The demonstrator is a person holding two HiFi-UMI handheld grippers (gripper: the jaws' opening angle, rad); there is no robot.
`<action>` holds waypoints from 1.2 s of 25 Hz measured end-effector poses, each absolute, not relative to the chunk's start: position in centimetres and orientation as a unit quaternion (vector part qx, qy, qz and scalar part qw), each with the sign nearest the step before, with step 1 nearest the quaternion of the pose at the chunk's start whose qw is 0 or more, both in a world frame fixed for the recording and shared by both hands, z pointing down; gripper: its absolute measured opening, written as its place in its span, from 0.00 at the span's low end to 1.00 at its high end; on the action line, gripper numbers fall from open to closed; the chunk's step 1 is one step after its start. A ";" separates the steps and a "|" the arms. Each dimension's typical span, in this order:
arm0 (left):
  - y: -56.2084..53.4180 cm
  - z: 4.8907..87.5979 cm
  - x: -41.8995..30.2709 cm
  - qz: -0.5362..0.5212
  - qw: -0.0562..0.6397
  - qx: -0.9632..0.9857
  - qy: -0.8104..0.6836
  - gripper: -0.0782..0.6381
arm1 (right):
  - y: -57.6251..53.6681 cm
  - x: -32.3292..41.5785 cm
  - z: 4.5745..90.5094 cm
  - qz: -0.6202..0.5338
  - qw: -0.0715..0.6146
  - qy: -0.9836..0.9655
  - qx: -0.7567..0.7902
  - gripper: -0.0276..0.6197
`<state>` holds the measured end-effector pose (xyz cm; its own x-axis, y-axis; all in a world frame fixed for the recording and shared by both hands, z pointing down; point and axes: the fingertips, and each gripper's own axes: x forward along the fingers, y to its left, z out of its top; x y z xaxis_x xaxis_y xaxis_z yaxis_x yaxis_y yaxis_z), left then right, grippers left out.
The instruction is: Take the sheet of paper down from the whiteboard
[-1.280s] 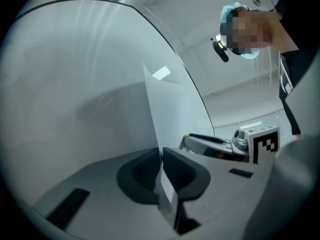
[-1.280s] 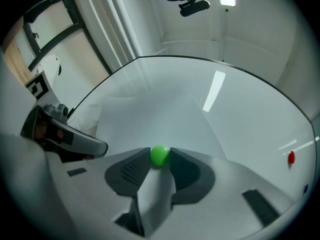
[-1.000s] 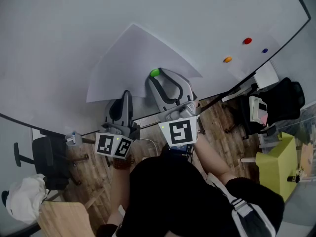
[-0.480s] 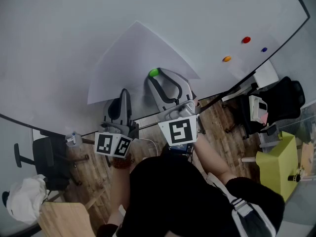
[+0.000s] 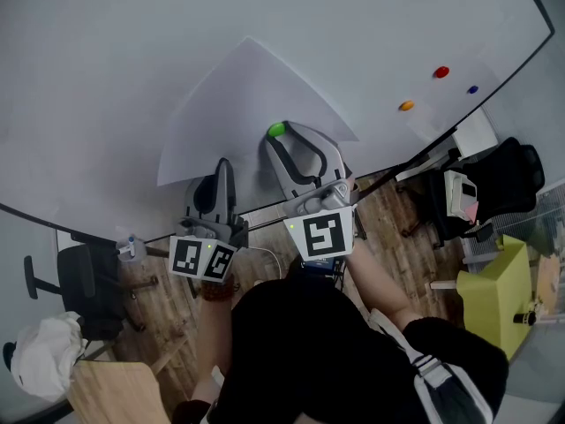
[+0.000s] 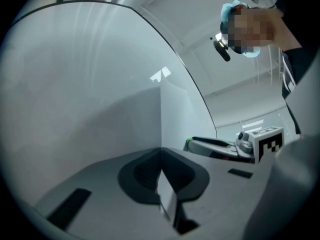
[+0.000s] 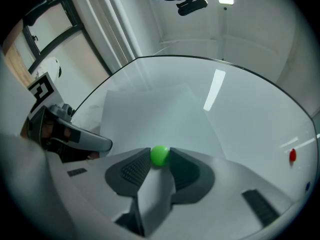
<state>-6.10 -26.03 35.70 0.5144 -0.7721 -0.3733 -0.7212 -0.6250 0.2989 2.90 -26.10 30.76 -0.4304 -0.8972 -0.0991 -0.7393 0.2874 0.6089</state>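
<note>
A white sheet of paper point(image 5: 252, 113) lies flat against the whiteboard point(image 5: 106, 51). A round green magnet point(image 5: 276, 130) sits on the sheet near its lower edge. My right gripper point(image 5: 281, 136) is shut on that magnet, and in the right gripper view both dark pads touch the green magnet point(image 7: 160, 154) from either side. To its left, my left gripper point(image 5: 222, 168) is shut on the sheet's lower edge. In the left gripper view the paper point(image 6: 180, 114) rises straight out of the closed left gripper point(image 6: 161, 151). Whether the magnet still touches the board cannot be told.
Red point(image 5: 441, 71), orange point(image 5: 406, 106) and blue point(image 5: 473, 89) magnets stick to the board at the right. Below the board's dark frame are a wooden floor, black chairs point(image 5: 84, 281) point(image 5: 494, 179) and a yellow-green cabinet point(image 5: 494, 294).
</note>
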 end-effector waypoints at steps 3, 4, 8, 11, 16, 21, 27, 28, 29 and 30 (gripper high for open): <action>-26.0 35.7 -6.1 -0.242 0.053 0.868 -0.430 0.12 | -26.1 2.9 30.8 -0.298 0.132 -0.791 0.517 0.22; -26.1 35.7 -6.1 -0.242 0.054 0.868 -0.430 0.12 | -26.1 2.9 30.8 -0.297 0.133 -0.791 0.518 0.22; -26.1 35.7 -6.2 -0.241 0.054 0.868 -0.430 0.12 | -26.2 2.9 30.8 -0.297 0.132 -0.792 0.517 0.22; -26.1 35.7 -6.2 -0.241 0.054 0.868 -0.430 0.12 | -26.1 2.8 30.8 -0.297 0.133 -0.792 0.517 0.22; -26.0 35.8 -6.1 -0.241 0.054 0.868 -0.430 0.12 | -26.1 2.8 31.0 -0.296 0.134 -0.793 0.515 0.22; -25.9 35.8 -6.1 -0.241 0.055 0.868 -0.430 0.12 | -25.5 2.3 31.2 -0.298 0.132 -0.798 0.507 0.22; -25.8 36.0 -6.1 -0.239 0.057 0.869 -0.429 0.12 | -25.3 2.0 31.5 -0.300 0.134 -0.800 0.503 0.22; -25.8 36.0 -6.1 -0.239 0.058 0.869 -0.430 0.12 | -25.3 2.0 31.5 -0.300 0.134 -0.799 0.503 0.22; -25.7 36.0 -6.1 -0.239 0.058 0.869 -0.430 0.12 | -25.2 2.1 31.4 -0.300 0.135 -0.799 0.503 0.22; -25.6 36.1 -6.1 -0.239 0.059 0.869 -0.430 0.12 | -25.2 2.1 31.4 -0.299 0.135 -0.800 0.503 0.22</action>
<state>-6.09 -25.64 36.07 0.5160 -0.7751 -0.3646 -0.7186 -0.6234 0.3083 2.11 -25.20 31.41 -0.4580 -0.8849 -0.0853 -0.7232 0.3150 0.6147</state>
